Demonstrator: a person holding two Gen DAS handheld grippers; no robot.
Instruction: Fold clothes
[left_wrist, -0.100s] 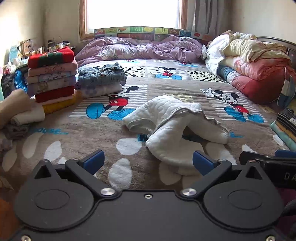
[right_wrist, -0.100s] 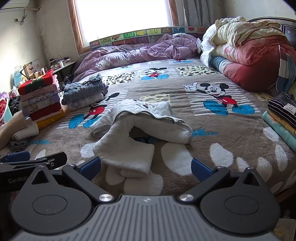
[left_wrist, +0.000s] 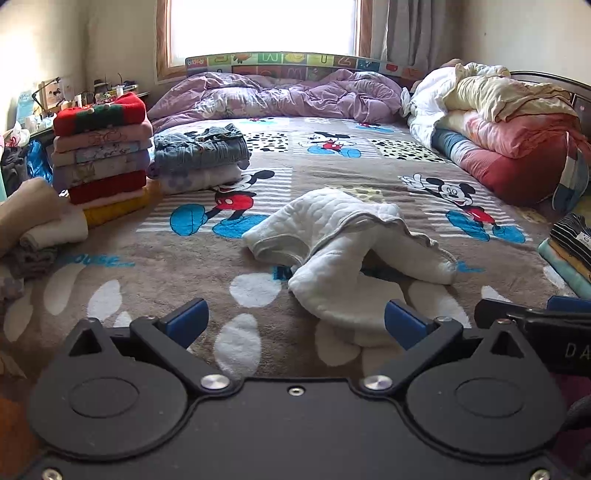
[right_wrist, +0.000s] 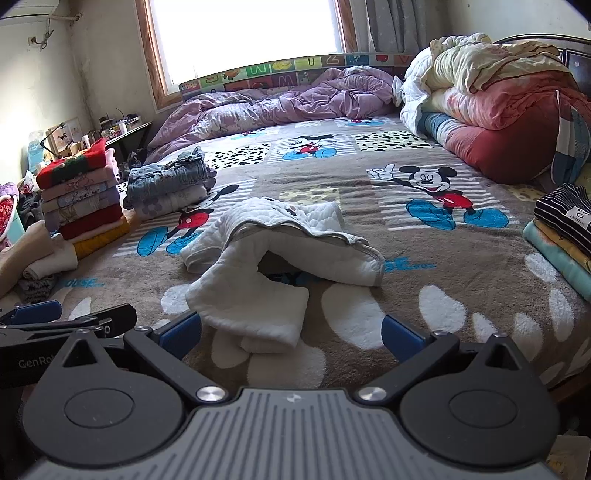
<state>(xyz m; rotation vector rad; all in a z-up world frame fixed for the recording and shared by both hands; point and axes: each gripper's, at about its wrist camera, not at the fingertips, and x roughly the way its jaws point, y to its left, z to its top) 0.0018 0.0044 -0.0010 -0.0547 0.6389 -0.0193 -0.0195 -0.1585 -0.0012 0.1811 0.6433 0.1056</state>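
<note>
Both the left gripper (left_wrist: 295, 325) and the right gripper (right_wrist: 291, 332) hover spread wide and empty at the bed's near edge. Just ahead, a white quilted garment (right_wrist: 273, 258) lies crumpled mid-blanket (left_wrist: 332, 166), unfolded. Folded stacks (left_wrist: 103, 155) along the left edge suggest most clothes are done; this one remains.

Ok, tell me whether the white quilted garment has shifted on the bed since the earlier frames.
No. The white quilted garment sits at the same spot against the Mickey print on the blanket in both views.
</note>
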